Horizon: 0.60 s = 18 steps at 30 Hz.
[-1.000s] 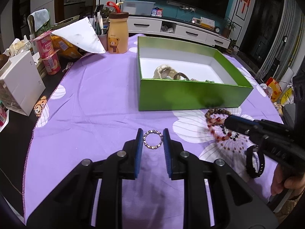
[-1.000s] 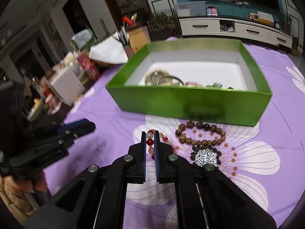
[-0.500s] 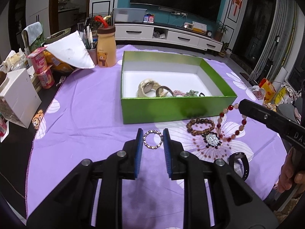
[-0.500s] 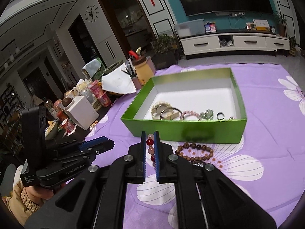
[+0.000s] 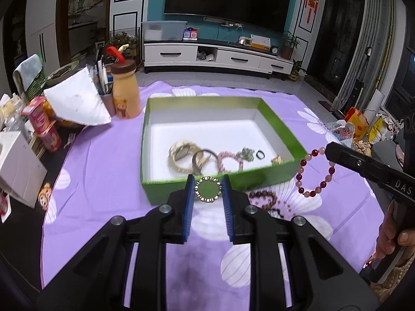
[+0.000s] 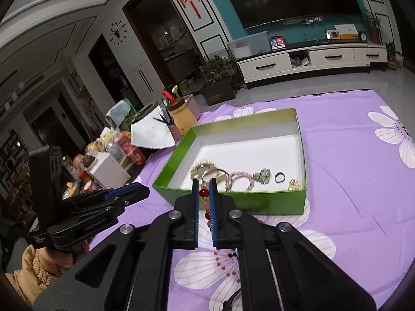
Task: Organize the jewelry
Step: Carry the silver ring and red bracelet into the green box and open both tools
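A green box (image 5: 155,194) with a white floor stands on the purple cloth and holds several bracelets and rings (image 5: 205,155). My left gripper (image 5: 208,189) is shut on a small sparkly ring-shaped bracelet (image 5: 199,197), held in the air just before the box's near wall. My right gripper (image 6: 204,194) is shut on a red and pink bead bracelet (image 6: 204,193), which hangs from it to the right of the box in the left wrist view (image 5: 315,172). The box also shows in the right wrist view (image 6: 272,203).
A brown bead bracelet (image 5: 263,198) lies on the cloth near the box's front. A yellow bear bottle (image 5: 126,90), a pen cup, a white paper, snack cans and a white carton (image 5: 19,171) crowd the table's left side.
Both grippers have lifted their bracelets off the cloth and risen higher. They now look down into the box from above its near wall.
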Tool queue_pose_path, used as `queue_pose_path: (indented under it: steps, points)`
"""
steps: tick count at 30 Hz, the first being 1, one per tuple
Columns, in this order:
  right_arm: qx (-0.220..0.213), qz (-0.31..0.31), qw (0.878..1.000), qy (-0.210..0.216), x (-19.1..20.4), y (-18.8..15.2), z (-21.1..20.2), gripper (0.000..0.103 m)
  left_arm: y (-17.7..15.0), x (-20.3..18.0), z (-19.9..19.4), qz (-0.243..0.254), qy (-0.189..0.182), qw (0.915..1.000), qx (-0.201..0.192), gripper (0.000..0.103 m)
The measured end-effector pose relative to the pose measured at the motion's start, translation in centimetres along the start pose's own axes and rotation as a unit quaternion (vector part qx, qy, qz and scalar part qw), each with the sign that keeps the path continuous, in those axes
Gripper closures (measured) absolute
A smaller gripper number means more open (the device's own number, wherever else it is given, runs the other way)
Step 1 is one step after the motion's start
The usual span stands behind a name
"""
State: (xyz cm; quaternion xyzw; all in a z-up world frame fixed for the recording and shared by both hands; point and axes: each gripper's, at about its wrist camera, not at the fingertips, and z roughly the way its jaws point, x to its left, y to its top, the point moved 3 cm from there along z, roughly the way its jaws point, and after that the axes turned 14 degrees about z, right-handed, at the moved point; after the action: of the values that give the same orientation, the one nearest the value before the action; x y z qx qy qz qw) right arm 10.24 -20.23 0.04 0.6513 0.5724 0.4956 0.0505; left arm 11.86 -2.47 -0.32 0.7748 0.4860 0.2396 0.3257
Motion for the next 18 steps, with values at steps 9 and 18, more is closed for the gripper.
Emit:
queue_pose_path:
  steps: [9,18]
  points:
    - [-0.013,0.008,1.000,0.003,-0.8,3.6,0.6,0.096,4.5,0.7,2.6,0.001,-0.009,0.9999,-0.005,0.082]
    - [-0.021,0.016,0.999,-0.026,-1.8,5.8,3.1,0.096,7.3,1.7,7.0,-0.013,-0.012,0.9998,0.009,0.082]
